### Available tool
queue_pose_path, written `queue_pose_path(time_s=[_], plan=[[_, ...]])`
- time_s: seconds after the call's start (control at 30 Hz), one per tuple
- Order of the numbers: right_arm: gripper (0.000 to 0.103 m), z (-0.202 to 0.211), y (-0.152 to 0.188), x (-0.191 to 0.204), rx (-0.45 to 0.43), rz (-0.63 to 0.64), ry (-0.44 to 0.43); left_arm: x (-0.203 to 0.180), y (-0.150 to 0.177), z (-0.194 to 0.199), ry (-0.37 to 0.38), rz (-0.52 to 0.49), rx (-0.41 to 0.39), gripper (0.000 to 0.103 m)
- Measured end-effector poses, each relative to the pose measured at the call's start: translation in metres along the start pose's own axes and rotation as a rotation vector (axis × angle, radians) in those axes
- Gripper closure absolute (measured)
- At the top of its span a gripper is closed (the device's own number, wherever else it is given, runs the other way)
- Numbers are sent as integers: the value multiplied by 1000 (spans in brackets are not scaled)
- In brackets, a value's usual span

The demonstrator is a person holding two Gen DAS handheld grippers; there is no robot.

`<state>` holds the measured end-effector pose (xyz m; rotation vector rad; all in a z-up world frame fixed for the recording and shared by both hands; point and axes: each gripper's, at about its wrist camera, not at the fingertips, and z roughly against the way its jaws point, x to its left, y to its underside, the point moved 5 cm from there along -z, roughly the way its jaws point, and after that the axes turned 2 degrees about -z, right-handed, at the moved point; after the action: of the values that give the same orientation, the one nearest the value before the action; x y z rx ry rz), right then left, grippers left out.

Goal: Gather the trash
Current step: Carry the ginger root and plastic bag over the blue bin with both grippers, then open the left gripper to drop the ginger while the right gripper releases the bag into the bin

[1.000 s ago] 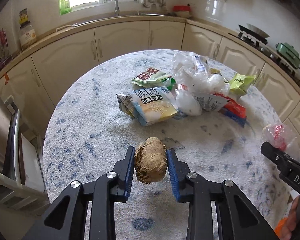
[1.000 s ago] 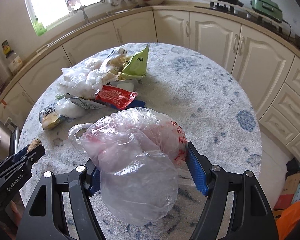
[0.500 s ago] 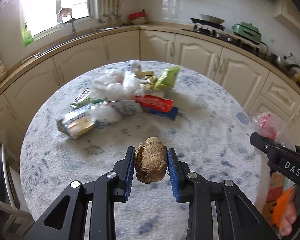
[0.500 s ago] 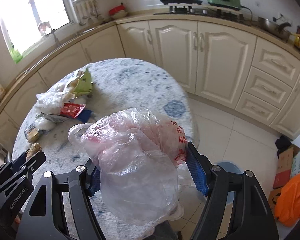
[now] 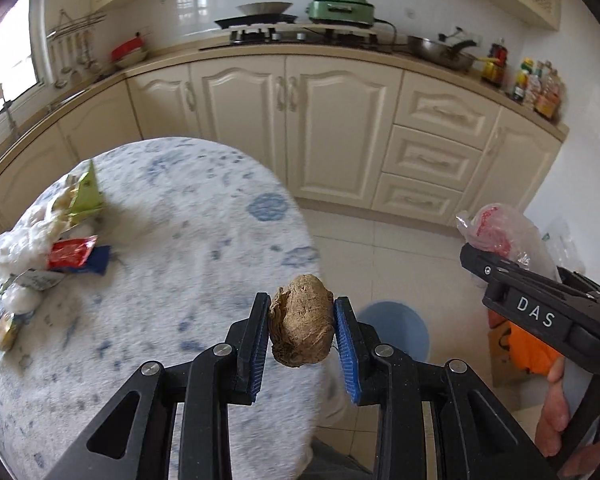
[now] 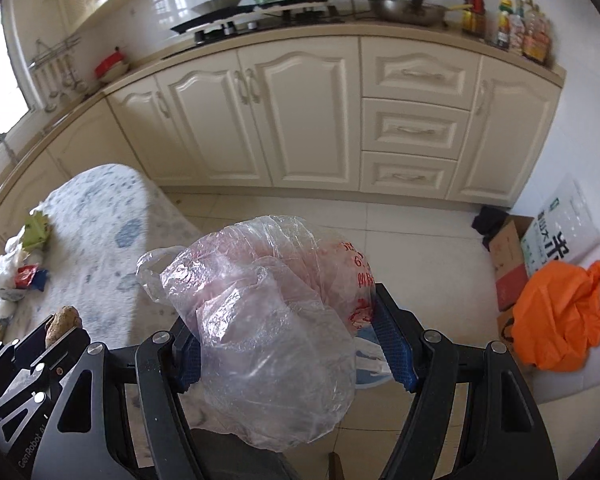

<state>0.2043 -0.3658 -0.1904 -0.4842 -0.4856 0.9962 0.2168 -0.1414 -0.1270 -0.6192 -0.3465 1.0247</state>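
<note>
Our left claw (image 5: 301, 322) clamps the firm brown lump (image 5: 302, 320) mid-body; our right claw (image 6: 288, 330) squeezes the crinkly plastic bag (image 6: 268, 320) (featherlight, slippery) above the blue bin (image 5: 396, 330).

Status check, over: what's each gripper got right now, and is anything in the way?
Left gripper shut on brown lump. Right gripper shut on plastic bag. Blue bin on floor, nothing in the way.

This is a home kitchen. Cream cabinets (image 6: 300, 120) carry a tan counter (image 6: 420, 32); on that counter sit a gas hob (image 5: 260, 32), a green electric cooker (image 5: 342, 10), a wok (image 6: 408, 10) and sauce bottles (image 6: 516, 32).
</note>
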Motion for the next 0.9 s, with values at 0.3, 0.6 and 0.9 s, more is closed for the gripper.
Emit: queue_pose_path(time_s=[0.3, 0.6, 0.9], plan=[[29, -19, 13, -100, 57, -167, 159, -73, -19, -72, 188, -158, 150, 75], [29, -29, 33, -155, 128, -258, 248, -102, -56, -151, 240, -215, 258, 75], [29, -38, 44, -166, 163, -275, 264, -103, -102, -201, 247, -128, 324, 29]])
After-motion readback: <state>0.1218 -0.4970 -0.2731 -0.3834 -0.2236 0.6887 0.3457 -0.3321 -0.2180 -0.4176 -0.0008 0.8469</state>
